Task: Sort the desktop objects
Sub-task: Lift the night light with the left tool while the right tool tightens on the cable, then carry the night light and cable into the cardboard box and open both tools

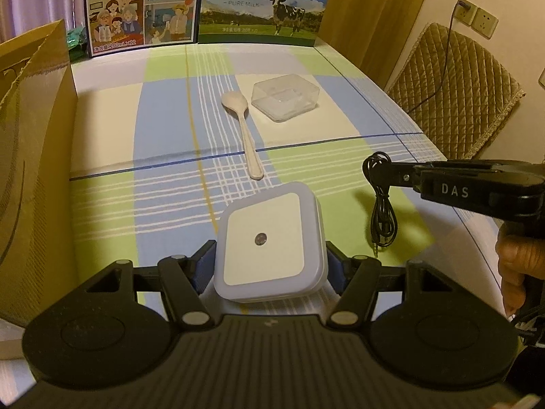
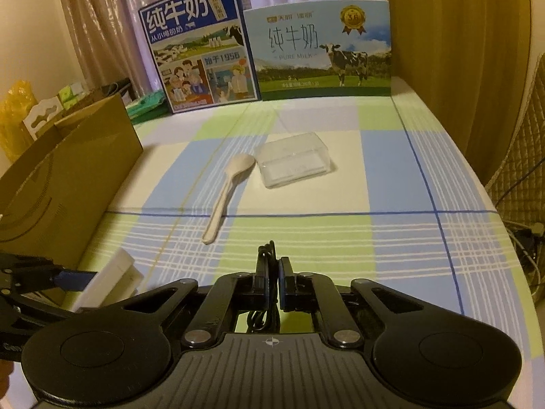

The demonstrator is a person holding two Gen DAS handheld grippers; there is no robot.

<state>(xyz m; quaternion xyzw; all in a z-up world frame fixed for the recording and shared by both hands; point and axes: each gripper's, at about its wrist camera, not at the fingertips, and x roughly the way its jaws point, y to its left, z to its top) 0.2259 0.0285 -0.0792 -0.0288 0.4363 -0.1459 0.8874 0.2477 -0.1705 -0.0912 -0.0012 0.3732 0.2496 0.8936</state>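
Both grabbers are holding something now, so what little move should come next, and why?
Probably swing the left gripper, shut on the white night light, toward the open cardboard box on its left. The right gripper is shut on the black cable, while the spoon and clear container lie untouched.

The left gripper (image 1: 269, 259) has its fingertips hidden behind the white night light (image 1: 269, 242) it clamps. From the right wrist, the black cable (image 2: 269, 255) mostly vanishes between the right gripper (image 2: 272, 283)'s closed fingers, and the night light (image 2: 112, 279) is half covered by the gripper body. The brown paper bag (image 1: 34, 156) at the left runs off the frame edge. The blue milk carton (image 1: 143, 6) at the far end loses its top. Only part of a hand (image 1: 514, 266) shows at the right edge. The small print on the cow milk box (image 2: 320, 51) is too small to read.
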